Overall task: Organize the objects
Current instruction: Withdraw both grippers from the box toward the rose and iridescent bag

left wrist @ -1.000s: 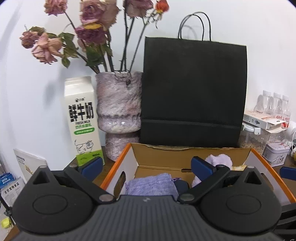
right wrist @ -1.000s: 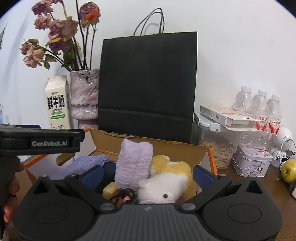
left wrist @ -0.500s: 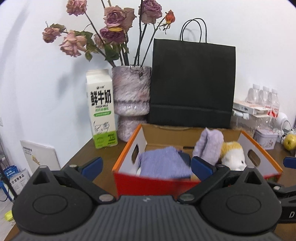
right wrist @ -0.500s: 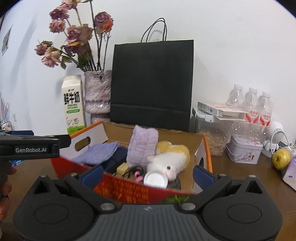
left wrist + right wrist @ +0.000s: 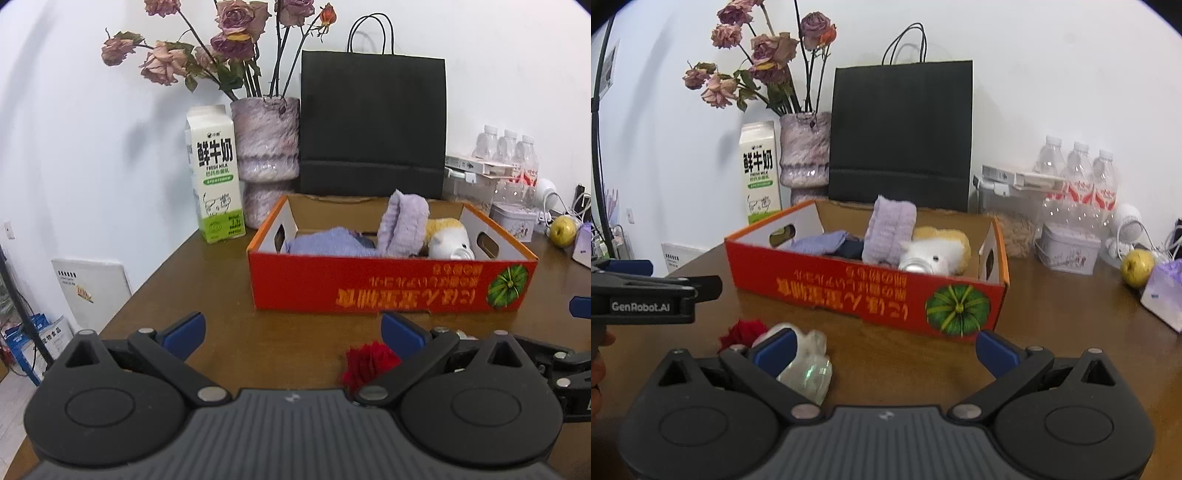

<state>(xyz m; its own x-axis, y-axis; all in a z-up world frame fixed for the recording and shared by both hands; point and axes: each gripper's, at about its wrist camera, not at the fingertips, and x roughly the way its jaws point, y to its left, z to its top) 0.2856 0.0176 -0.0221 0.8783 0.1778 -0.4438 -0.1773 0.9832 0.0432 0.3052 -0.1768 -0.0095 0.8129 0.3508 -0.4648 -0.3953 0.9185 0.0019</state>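
A red-orange cardboard box (image 5: pixel 391 286) (image 5: pixel 849 284) stands on the brown table. It holds purple cloths (image 5: pixel 325 242), a rolled lilac towel (image 5: pixel 888 232), a white and yellow plush toy (image 5: pixel 934 251) and a silver lid. My left gripper (image 5: pixel 291 334) is open and empty, in front of the box. A red fuzzy item (image 5: pixel 369 362) (image 5: pixel 744 332) lies on the table by its right finger. My right gripper (image 5: pixel 884 349) is open and empty. A clear plastic item (image 5: pixel 809 365) lies by its left finger.
Behind the box stand a milk carton (image 5: pixel 216 177), a vase with dried roses (image 5: pixel 266 155) and a black paper bag (image 5: pixel 373 125). At the right are water bottles (image 5: pixel 1078 173), a tin (image 5: pixel 1067 249), an apple (image 5: pixel 1137 267) and a purple pouch (image 5: pixel 1165 291).
Both grippers have pulled back from over the box toward the table's front. The whole box front shows now, and the red item and clear item have come into view.
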